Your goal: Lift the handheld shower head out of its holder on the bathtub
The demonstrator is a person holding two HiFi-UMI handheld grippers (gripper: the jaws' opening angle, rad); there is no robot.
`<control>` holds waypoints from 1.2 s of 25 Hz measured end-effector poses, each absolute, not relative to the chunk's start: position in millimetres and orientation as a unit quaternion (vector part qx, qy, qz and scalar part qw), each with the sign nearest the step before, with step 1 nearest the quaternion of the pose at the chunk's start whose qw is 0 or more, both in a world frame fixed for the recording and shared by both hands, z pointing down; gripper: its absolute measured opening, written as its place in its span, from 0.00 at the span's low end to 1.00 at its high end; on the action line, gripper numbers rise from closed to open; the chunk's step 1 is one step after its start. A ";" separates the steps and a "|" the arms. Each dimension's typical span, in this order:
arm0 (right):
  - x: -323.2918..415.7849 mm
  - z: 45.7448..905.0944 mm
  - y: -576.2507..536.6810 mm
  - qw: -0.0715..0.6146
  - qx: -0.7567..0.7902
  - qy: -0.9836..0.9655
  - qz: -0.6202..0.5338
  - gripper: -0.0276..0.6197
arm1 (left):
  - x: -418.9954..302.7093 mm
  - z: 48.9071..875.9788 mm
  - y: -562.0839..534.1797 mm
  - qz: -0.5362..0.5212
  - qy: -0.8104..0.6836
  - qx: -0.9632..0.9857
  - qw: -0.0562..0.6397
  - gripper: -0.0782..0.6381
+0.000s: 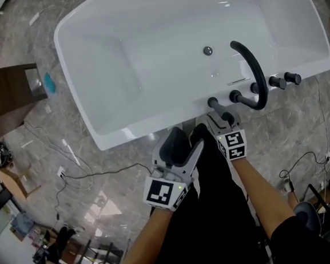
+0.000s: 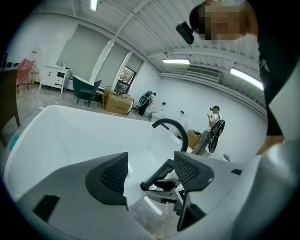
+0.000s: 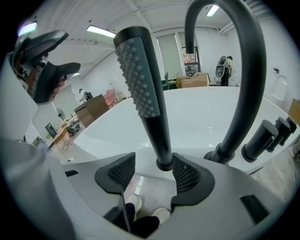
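The black handheld shower head stands at the near rim of the white bathtub, left of the arched black spout. My right gripper is open around its handle. In the right gripper view the shower head rises upright between the pads, its lower end against the right pad and apart from the left one; the right gripper is not closed on it. My left gripper hangs open just left of it, off the tub. Through the empty left gripper I see the shower head.
Two black knobs sit right of the spout on the tub's rim. The drain is in the tub's floor. A brown cabinet stands at the left, and cables trail over the marble floor. A person stands far off.
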State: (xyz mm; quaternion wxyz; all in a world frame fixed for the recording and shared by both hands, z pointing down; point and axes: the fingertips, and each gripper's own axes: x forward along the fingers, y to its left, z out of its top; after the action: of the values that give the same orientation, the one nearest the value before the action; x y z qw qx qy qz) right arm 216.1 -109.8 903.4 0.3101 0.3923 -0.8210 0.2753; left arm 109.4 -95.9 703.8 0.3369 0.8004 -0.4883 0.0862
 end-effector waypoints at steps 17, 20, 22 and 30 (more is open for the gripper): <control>217.7 916.8 -132.4 0.281 0.427 -0.825 0.241 0.30 | 108.2 734.3 -78.7 0.111 -0.482 0.792 0.359 0.51; 216.5 917.7 -134.0 0.280 0.421 -0.829 0.241 0.26 | 111.7 730.5 -80.0 0.107 -0.482 0.793 0.356 0.51; 216.9 917.2 -134.0 0.283 0.421 -0.829 0.236 0.26 | 111.9 726.5 -80.6 0.104 -0.482 0.795 0.352 0.51; 217.8 919.3 -133.0 0.306 0.417 -0.820 0.245 0.24 | 108.1 719.5 -83.8 0.103 -0.487 0.795 0.348 0.51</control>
State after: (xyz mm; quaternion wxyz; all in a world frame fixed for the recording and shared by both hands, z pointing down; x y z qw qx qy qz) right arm 217.8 -133.0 919.3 0.3062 0.4173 -0.8198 0.2451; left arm 108.1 -83.8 719.5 0.3478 0.7947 -0.4867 0.1033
